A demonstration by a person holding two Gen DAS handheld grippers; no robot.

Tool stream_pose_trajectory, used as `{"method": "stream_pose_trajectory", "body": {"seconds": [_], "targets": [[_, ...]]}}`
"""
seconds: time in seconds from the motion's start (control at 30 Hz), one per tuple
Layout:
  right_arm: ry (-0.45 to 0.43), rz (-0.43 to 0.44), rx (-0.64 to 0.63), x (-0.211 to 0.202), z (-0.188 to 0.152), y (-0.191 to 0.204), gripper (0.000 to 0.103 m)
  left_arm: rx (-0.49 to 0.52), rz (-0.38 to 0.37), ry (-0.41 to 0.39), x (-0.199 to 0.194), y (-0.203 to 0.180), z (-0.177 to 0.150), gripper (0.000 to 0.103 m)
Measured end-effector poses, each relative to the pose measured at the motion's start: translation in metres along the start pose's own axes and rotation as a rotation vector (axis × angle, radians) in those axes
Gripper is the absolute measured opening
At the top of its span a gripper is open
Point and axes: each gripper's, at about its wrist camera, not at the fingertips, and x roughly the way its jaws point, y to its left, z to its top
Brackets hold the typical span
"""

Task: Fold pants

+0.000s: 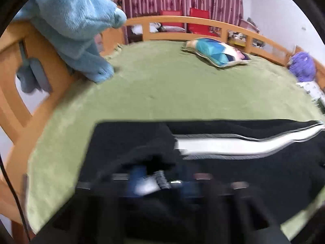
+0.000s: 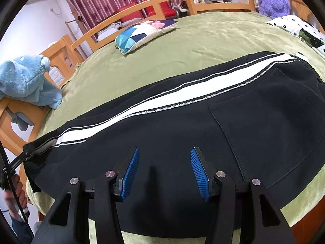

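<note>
Lying flat: black pants on the green bed

The pants [image 2: 182, 134] are black with a white stripe [image 2: 162, 99] down the side and a sewn pocket [image 2: 270, 130]. They lie across the bed [image 2: 203, 40]. The right gripper [image 2: 165, 160] is spread wide above them. The left gripper [image 1: 156, 179] is blurry and seems to pinch the pants' hem.

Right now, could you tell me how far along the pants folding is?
Done: the black pants lie flat lengthwise on the green blanket, white stripe up, apparently leg over leg. In hand: the left hand-held gripper grips the cuff end, though its own view is blurred; the right hand-held gripper hovers open over the middle. Left: no crosswise fold shows yet.
</note>
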Motion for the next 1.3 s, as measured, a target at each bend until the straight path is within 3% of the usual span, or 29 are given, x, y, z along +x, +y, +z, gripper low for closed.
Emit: {"method": "stream_pose_trajectory", "body": {"seconds": [0.1,0.2,0.27,0.37,0.4,0.43,0.53,0.6,0.7,0.8,0.93,1.0,1.07,1.13,1.2,1.23,1.3], "targets": [[0.001,-0.007,0.017,0.002,0.003,-0.004,0.053,-0.034,0.081,-0.092,0.004,0.029,0.027,0.017],[-0.005,-0.02,0.033,0.004,0.005,-0.01,0.053,-0.196,0.113,-0.118,0.015,0.083,0.055,0.017],[-0.005,-0.028,0.04,0.005,0.007,-0.014,0.053,-0.269,0.092,-0.066,0.033,0.108,0.063,0.017],[-0.006,-0.05,0.041,0.005,0.009,-0.017,0.053,-0.297,0.044,0.06,0.062,0.121,0.059,0.022],[-0.01,-0.056,0.037,0.003,0.01,-0.018,0.053,-0.299,0.063,0.116,0.069,0.121,0.055,0.029],[-0.022,-0.065,0.035,0.0,0.011,-0.02,0.053,-0.294,0.094,0.162,0.073,0.117,0.05,0.039],[-0.056,-0.081,0.065,-0.016,0.014,-0.036,0.053,-0.257,0.097,0.159,0.063,0.097,0.03,0.064],[-0.085,-0.081,0.094,-0.032,0.017,-0.053,0.053,-0.241,0.058,0.163,0.052,0.079,0.018,0.065],[-0.127,-0.167,0.104,-0.055,0.019,-0.088,0.055,-0.221,-0.003,0.174,0.04,0.05,0.005,0.065],[-0.165,-0.238,0.151,-0.075,0.022,-0.135,0.061,-0.175,-0.038,0.181,0.028,0.015,-0.004,0.066],[-0.205,-0.26,0.282,-0.075,0.027,-0.206,0.075,-0.169,-0.094,0.19,0.015,-0.021,-0.008,0.066],[-0.174,-0.231,0.335,-0.057,0.033,-0.232,0.075,-0.19,-0.123,0.178,0.007,-0.035,-0.008,0.066],[-0.16,-0.11,0.423,-0.033,0.04,-0.257,0.075,-0.193,-0.153,0.177,0.003,-0.047,-0.007,0.066],[-0.178,-0.033,0.498,-0.014,0.05,-0.272,0.085,-0.192,-0.153,0.181,0.003,-0.056,-0.005,0.066],[-0.193,-0.004,0.549,-0.002,0.058,-0.278,0.087,-0.194,-0.149,0.18,0.003,-0.064,-0.004,0.066],[-0.205,0.004,0.567,0.002,0.063,-0.279,0.087,-0.196,-0.15,0.18,0.003,-0.068,-0.003,0.066],[-0.212,-0.037,0.563,0.004,0.078,-0.277,0.06,-0.203,-0.155,0.181,0.002,-0.073,-0.002,0.066]]}}
